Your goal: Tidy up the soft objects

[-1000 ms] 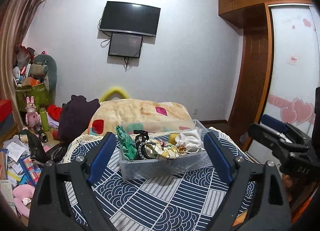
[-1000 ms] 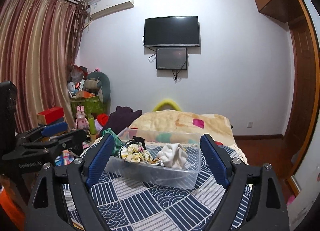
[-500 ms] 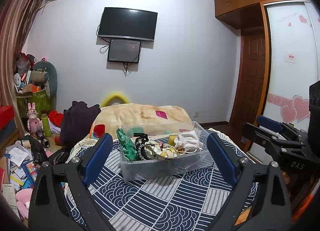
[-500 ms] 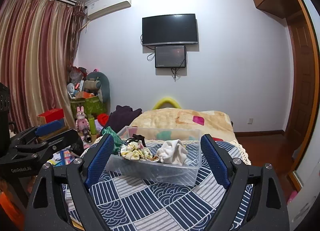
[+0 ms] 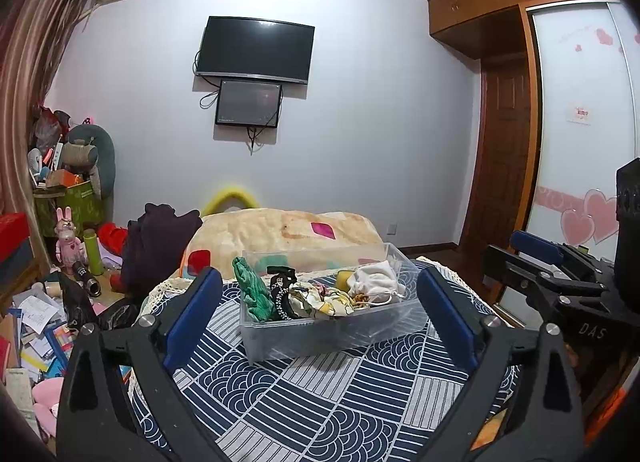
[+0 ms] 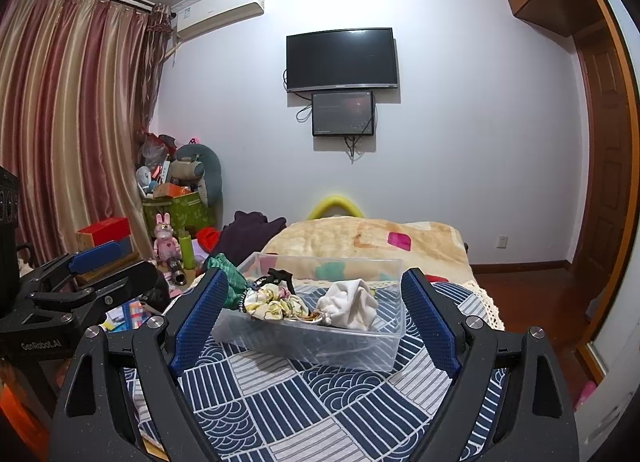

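A clear plastic bin (image 5: 320,336) stands on a blue-and-white patterned cloth (image 5: 320,402). It holds a green cloth (image 5: 252,294), a black band (image 5: 280,294), a floral scrunchie (image 5: 320,300), a yellow sponge (image 5: 343,279) and a white pouch (image 5: 374,282). My left gripper (image 5: 320,318) is open and empty in front of the bin. My right gripper (image 6: 312,318) is open and empty, with the bin (image 6: 320,346) between its fingers' line of sight. The scrunchie (image 6: 276,304) and white pouch (image 6: 352,304) show there too.
A bed with a beige blanket (image 5: 280,230) lies behind the table. A dark garment (image 5: 156,238) hangs at its left. Toys, books and boxes (image 5: 40,322) clutter the floor at left. A wooden door (image 5: 500,158) is at right.
Both grippers have tilted up and pulled slightly back and higher; the bin sits lower in both views. Nothing was grasped.
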